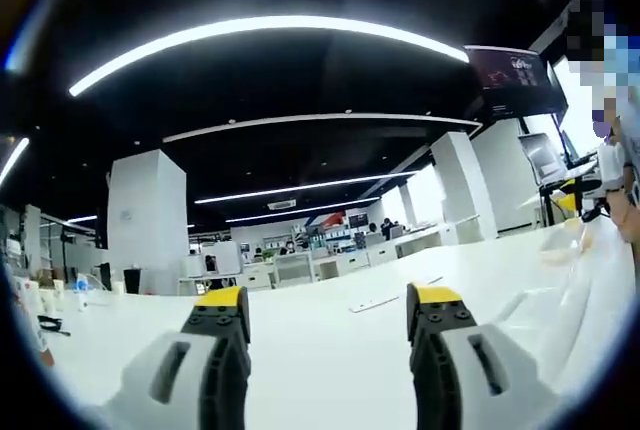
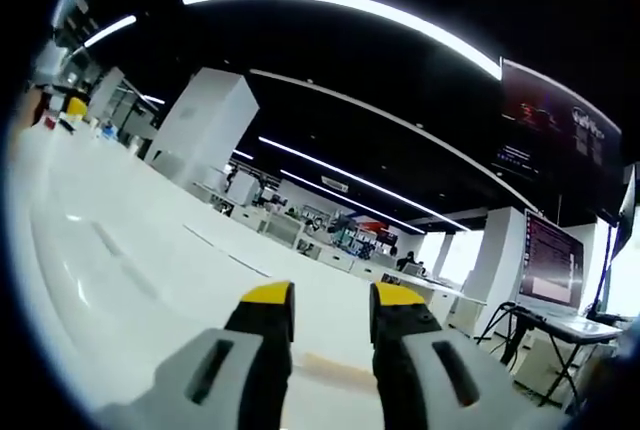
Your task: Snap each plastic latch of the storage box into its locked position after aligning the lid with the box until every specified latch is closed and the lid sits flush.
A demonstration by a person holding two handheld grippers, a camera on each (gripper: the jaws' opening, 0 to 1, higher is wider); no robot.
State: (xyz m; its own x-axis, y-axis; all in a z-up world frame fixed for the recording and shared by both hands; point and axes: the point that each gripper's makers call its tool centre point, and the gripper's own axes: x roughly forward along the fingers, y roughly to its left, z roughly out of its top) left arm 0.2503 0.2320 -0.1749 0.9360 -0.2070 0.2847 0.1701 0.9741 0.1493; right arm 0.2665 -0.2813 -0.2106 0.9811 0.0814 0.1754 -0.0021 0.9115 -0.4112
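My left gripper [image 1: 330,300] points level across a white table [image 1: 310,350], jaws wide apart with nothing between the yellow-tipped fingers [image 1: 222,298]. At the right edge of the left gripper view lies a pale, glossy plastic shape [image 1: 570,270]; I cannot tell whether it is the box or its lid. My right gripper [image 2: 333,298] is open too, with a narrower gap and nothing held. In the right gripper view a broad white surface with faint moulded lines [image 2: 100,250] stretches away to the left, too washed out to identify. No latch is distinguishable.
A small flat white strip [image 1: 375,303] lies on the table ahead of the left gripper. A person [image 1: 615,150] stands at the far right. Monitors [image 2: 555,270] on a stand and white pillars [image 1: 147,220] rise behind, with office desks further back.
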